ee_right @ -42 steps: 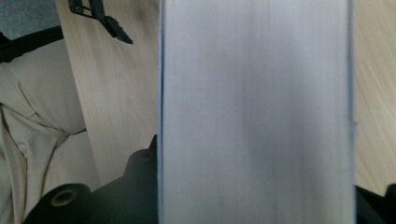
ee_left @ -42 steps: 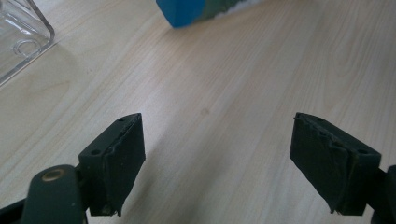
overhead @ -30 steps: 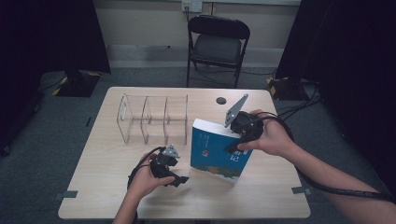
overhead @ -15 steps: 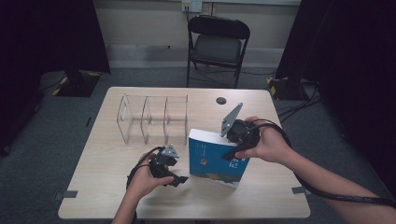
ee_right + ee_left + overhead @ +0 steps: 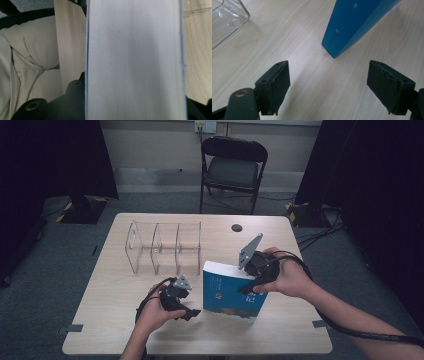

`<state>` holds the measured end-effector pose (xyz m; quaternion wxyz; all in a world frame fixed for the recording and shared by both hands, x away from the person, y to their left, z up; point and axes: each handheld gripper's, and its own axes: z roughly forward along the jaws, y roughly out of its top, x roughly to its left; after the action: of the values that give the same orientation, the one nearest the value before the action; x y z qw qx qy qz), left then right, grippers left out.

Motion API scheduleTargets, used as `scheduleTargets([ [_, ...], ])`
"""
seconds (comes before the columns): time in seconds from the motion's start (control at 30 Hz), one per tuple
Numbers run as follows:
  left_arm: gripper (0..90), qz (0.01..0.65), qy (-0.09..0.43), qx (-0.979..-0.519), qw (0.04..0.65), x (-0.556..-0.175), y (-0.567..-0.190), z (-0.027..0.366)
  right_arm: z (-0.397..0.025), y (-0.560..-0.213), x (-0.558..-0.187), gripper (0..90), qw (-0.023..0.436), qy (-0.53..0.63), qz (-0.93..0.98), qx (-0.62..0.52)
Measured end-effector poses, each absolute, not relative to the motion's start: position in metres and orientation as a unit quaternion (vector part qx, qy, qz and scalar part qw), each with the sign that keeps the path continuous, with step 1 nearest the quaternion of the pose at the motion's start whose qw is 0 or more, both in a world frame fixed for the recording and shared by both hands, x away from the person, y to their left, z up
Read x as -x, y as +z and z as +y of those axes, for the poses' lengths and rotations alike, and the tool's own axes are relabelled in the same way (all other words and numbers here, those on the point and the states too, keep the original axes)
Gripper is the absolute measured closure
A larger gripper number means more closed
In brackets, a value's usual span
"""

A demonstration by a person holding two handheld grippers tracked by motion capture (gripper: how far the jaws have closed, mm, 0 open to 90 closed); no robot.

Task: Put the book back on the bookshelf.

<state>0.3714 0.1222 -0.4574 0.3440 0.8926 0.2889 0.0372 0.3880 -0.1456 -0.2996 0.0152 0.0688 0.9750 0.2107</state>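
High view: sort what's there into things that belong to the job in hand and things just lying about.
In the job:
- thick blue-covered book, tilted on the table, clamped by the right gripper
- left gripper, open, beside the book
- clear acrylic divider rack, likely where the book goes

Lying about:
- black folding chair
- small black disc on the wooden table

The left claw (image 5: 191, 312) sat low over the worktop (image 5: 110, 320), held by the left hand (image 5: 152, 312), its two jaws spread wide with nothing between them. The right claw (image 5: 248, 287), held by the right hand (image 5: 285, 277), was raised and tilted, jaws clamped. Both forearms entered from the bottom edge.
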Motion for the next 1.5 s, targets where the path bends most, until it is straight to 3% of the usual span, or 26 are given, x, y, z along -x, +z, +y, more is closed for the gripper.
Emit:
scheduleTargets([
  [0.5, 18.7, 0.28, 0.036, -0.898, 0.336, -0.371, -0.457, 0.123, -0.151, -0.299, -0.386, 55.7, 0.033, 0.235, 0.969, -0.066],
  [0.67, 19.4, 0.28, 0.035, -0.896, 0.342, -0.371, -0.457, 0.12, -0.153, -0.299, -0.388, 49.9, 0.041, 0.234, 0.969, -0.068],
  [0.93, 20.8, 0.264, 0.032, -0.901, 0.342, -0.374, -0.45, 0.12, -0.159, -0.298, -0.391, 42.3, 0.027, 0.248, 0.964, -0.087],
  [1.5, 22.1, 0.25, 0.03, -0.901, 0.353, -0.377, -0.435, 0.116, -0.162, -0.295, -0.393, 36.3, 0.008, 0.236, 0.966, -0.108],
])
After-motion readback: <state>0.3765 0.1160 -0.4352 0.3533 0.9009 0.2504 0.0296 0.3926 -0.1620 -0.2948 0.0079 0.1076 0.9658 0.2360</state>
